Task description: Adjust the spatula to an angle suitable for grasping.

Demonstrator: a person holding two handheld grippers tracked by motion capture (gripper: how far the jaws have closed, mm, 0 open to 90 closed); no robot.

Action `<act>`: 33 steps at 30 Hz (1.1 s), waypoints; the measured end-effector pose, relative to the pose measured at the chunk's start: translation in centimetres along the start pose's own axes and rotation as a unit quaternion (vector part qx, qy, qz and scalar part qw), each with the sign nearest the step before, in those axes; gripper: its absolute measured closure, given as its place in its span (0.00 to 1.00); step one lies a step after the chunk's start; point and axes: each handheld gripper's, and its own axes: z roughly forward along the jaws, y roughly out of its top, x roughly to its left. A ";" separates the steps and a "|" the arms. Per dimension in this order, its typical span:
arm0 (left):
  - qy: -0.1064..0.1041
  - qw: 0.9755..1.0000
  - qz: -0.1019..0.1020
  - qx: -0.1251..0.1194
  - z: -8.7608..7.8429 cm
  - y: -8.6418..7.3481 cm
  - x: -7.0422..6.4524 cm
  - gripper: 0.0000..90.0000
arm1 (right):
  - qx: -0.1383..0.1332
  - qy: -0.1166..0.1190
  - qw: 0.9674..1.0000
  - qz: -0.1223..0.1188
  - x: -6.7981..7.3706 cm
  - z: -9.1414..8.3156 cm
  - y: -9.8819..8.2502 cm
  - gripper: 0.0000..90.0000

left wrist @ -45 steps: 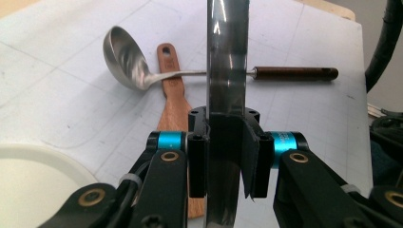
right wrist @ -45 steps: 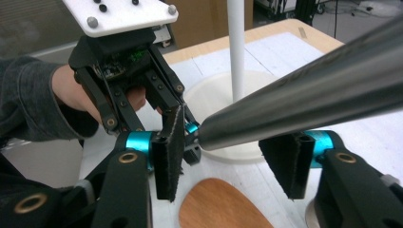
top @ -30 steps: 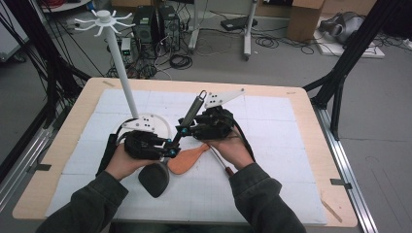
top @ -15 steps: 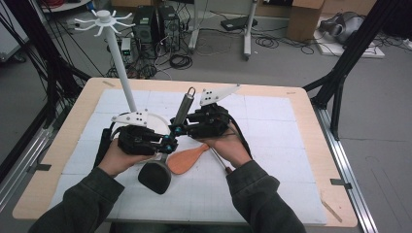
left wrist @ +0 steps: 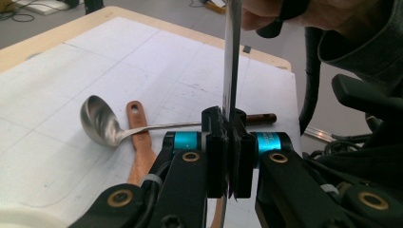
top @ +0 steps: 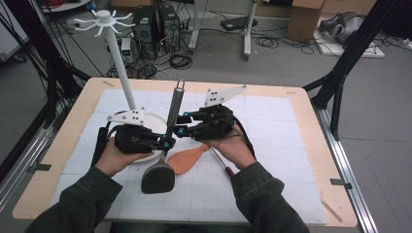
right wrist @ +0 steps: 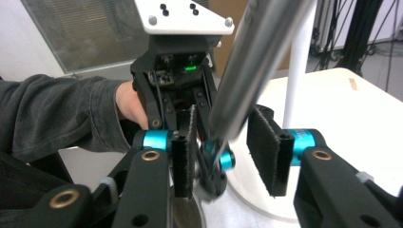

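1. A black-headed spatula (top: 164, 155) with a long steel handle stands tilted beside the white rack base (top: 154, 118).
2. The left gripper (top: 163, 143) clamps its handle; the right gripper's (top: 180, 124) jaws, just opening, flank it untouched.
3. Nearby: one ladle (left wrist: 102, 121), one wooden spatula (top: 187, 158).

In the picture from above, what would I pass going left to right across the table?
White hanging stand → left gripper shut on the black spatula → orange spatula → right gripper, jaws just opening around the spatula's steel handle → bare right edge of the table.
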 end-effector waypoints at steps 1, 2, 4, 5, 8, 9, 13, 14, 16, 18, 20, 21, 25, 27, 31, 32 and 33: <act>0.003 1.000 0.001 0.000 -0.1 0.0 0.1 0.97 | 0.000 -0.002 1.000 -0.001 0.0 -0.2 0.0 0.67; 0.003 1.000 0.001 0.000 -0.1 0.0 0.1 0.97 | 0.000 -0.002 1.000 -0.001 0.0 -0.2 0.0 0.67; 0.006 1.000 0.001 -0.003 -0.3 0.1 0.1 0.97 | 0.002 -0.019 1.000 -0.001 0.0 -0.8 -0.4 0.62; 0.007 1.000 0.004 -0.003 -0.5 0.2 0.1 0.97 | 0.002 -0.022 1.000 0.000 -0.1 -1.0 -0.5 0.61; 0.008 1.000 0.005 -0.005 -0.6 0.3 0.1 0.97 | 0.006 -0.030 1.000 0.000 -0.2 -1.3 -0.8 0.58; 0.011 1.000 0.008 -0.005 -0.8 0.5 0.1 0.97 | 0.008 -0.038 0.999 0.002 -0.3 -1.6 -1.1 0.56; 0.014 1.000 0.012 -0.009 -1.3 0.8 0.1 0.97 | 0.018 -0.053 0.998 0.003 -0.4 -1.9 -1.7 0.52; 0.015 1.000 0.013 -0.010 -1.4 0.9 0.1 0.97 | 0.019 -0.056 0.998 0.005 -0.5 -2.0 -1.9 0.52; 0.016 1.000 0.014 -0.012 -1.5 1.1 0.1 0.97 | 0.020 -0.064 0.998 0.008 -0.6 -2.3 -2.3 0.50; 0.019 1.000 0.015 -0.015 -1.8 1.2 0.1 0.97 | 0.020 -0.068 0.997 0.006 -0.7 -2.4 -2.4 0.50; 0.022 0.999 0.012 -0.020 -2.1 1.3 0.2 0.97 | 0.019 -0.076 0.997 0.013 -0.9 -2.8 -2.7 0.47; 0.025 0.999 0.015 -0.019 -2.3 1.3 0.3 0.97 | 0.018 -0.080 0.997 0.013 -0.9 -2.9 -2.8 0.46; 0.029 0.999 0.017 -0.021 -2.8 1.5 0.3 0.97 | 0.020 -0.092 0.995 0.016 -1.1 -3.5 -3.3 0.44; 0.031 0.999 0.018 -0.024 -3.0 1.7 0.3 0.97 | 0.023 -0.097 0.995 0.017 -1.1 -3.8 -3.6 0.42; 0.037 0.999 0.019 -0.028 -3.4 1.9 0.3 0.97 | 0.024 -0.109 0.994 0.022 -1.2 -4.3 -4.1 0.39; 0.037 0.999 0.019 -0.028 -3.4 1.9 0.3 0.97 | 0.024 -0.109 0.994 0.022 -1.2 -4.3 -4.1 0.39; 0.040 0.999 0.019 -0.029 -3.6 2.0 0.3 0.97 | 0.026 -0.114 0.993 0.022 -1.2 -4.5 -4.4 0.36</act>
